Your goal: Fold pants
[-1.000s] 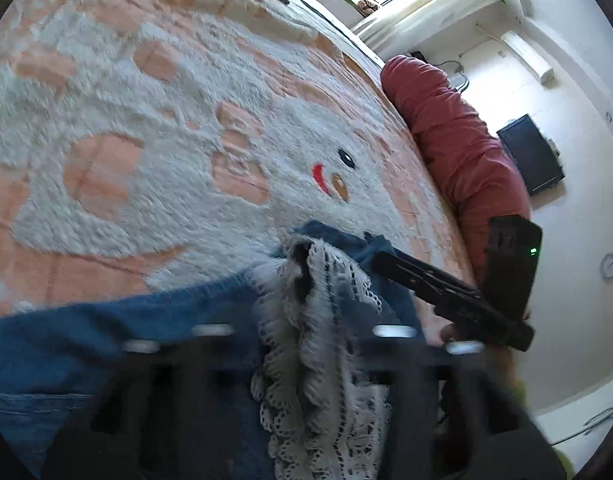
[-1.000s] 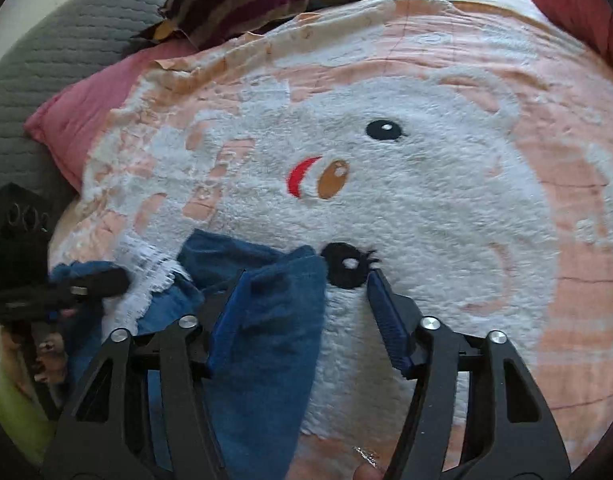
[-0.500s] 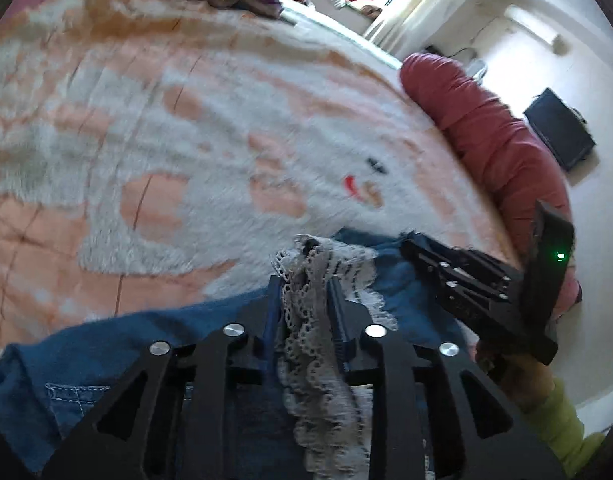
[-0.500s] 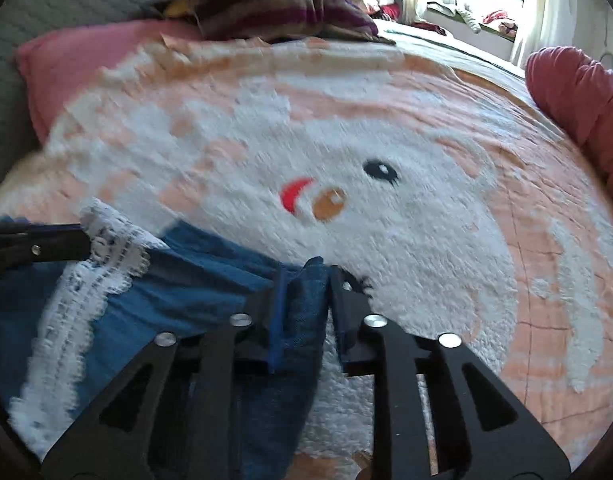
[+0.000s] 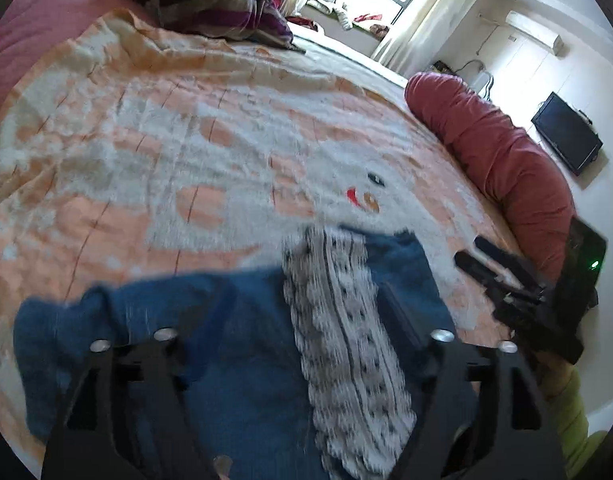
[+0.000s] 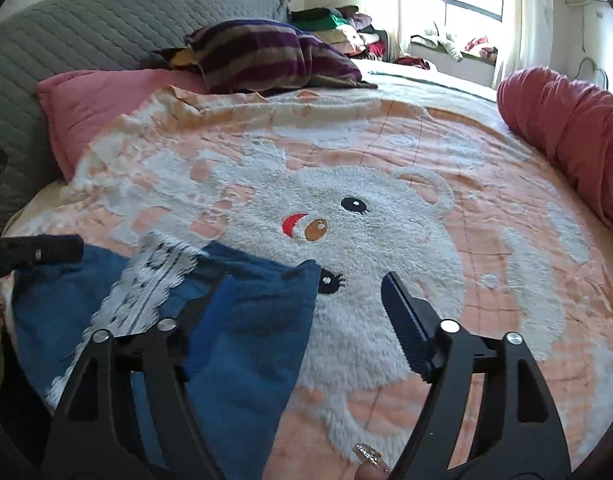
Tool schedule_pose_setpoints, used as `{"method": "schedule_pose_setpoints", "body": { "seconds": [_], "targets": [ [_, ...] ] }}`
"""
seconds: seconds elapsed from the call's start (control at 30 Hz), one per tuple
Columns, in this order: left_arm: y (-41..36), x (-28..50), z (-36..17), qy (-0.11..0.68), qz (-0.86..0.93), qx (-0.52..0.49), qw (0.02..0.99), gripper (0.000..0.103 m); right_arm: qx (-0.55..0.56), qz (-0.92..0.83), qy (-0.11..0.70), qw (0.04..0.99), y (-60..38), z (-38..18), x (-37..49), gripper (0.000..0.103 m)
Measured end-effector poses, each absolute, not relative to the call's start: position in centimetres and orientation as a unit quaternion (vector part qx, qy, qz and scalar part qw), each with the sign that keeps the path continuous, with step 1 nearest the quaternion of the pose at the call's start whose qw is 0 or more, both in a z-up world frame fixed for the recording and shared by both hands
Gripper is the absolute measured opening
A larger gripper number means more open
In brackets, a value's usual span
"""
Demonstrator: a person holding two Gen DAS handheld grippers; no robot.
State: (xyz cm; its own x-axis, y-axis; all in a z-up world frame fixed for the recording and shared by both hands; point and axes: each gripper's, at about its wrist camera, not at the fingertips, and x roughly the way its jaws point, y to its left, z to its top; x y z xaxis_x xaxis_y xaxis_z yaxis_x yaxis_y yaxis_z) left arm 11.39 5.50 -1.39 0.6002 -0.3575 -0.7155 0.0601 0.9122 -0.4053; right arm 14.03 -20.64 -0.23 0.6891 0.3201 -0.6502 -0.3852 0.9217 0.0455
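We start with the bed [image 6: 486, 184], covered by a fluffy bear blanket [image 6: 386, 208], with a red bolster [image 6: 566, 128] along its far right edge. On the near part of the blanket lie the pants [image 6: 246, 320], blue denim with a white lace strip [image 5: 346, 340] running away from us along their length.

In the right wrist view the pants sit left of centre: the right claw [image 6: 302, 300] is spread wide and grips nothing, its left finger over the denim corner, its right finger over bare blanket. The left claw [image 5: 306, 312] is also released, its fingers straddling the lace strip with denim directly beneath.

So we judge the left claw better centred over the cloth, while the right claw covers only the right-hand edge. The long axis runs leftward from that edge, so the next fold would likely travel along it.
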Motion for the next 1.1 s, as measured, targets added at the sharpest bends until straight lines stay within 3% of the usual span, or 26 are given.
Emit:
{"method": "schedule_pose_setpoints", "body": {
  "seconds": [0.03, 0.13, 0.37, 0.57, 0.73, 0.77, 0.8, 0.83, 0.87, 1.0, 1.1],
  "targets": [
    [5.4, 10.6, -1.4, 0.435, -0.121, -0.173, 0.875, 0.075, -0.050, 0.195, 0.346, 0.917, -20.6, 0.0, 13.5, 0.079],
    [5.6, 8.3, -1.3, 0.440, -0.115, -0.179, 0.872, 0.075, -0.074, 0.203, 0.346, 0.913, -20.3, 0.8, 11.1, 0.081],
    [4.3, 4.2, -2.3, 0.465, -0.154, -0.195, 0.850, 0.075, -0.068, 0.233, 0.356, 0.902, -20.4, 1.0, 6.2, 0.082],
    [2.8, 2.1, -4.1, 0.493, -0.168, -0.221, 0.824, 0.067, -0.083, 0.274, 0.362, 0.887, -19.5, 0.0, 3.2, 0.082],
    [1.0, 2.5, -5.6, 0.510, -0.151, -0.218, 0.819, 0.067, -0.086, 0.285, 0.375, 0.878, -18.6, -1.2, 2.7, 0.082],
    [0.9, 2.7, -5.9, 0.509, -0.147, -0.222, 0.818, 0.064, -0.088, 0.285, 0.379, 0.876, -18.5, -1.4, 2.8, 0.082],
    [0.7, 2.9, -6.0, 0.506, -0.144, -0.225, 0.820, 0.049, -0.089, 0.283, 0.382, 0.875, -18.4, -1.7, 2.8, 0.082],
    [0.4, 3.1, -6.1, 0.502, -0.139, -0.213, 0.827, 0.025, -0.089, 0.280, 0.387, 0.874, -18.4, -2.0, 3.0, 0.082],
    [0.3, 3.2, -6.2, 0.498, -0.133, -0.206, 0.831, 0.019, -0.090, 0.276, 0.391, 0.873, -18.4, -2.3, 3.1, 0.082],
    [1.5, 2.7, -6.2, 0.495, -0.142, -0.222, 0.828, 0.016, -0.087, 0.268, 0.397, 0.874, -18.6, -2.5, 3.2, 0.076],
    [1.6, 1.5, -5.1, 0.489, -0.142, -0.176, 0.842, 0.016, -0.096, 0.281, 0.373, 0.879, -18.0, -1.7, 2.4, 0.073]
  ]
}}
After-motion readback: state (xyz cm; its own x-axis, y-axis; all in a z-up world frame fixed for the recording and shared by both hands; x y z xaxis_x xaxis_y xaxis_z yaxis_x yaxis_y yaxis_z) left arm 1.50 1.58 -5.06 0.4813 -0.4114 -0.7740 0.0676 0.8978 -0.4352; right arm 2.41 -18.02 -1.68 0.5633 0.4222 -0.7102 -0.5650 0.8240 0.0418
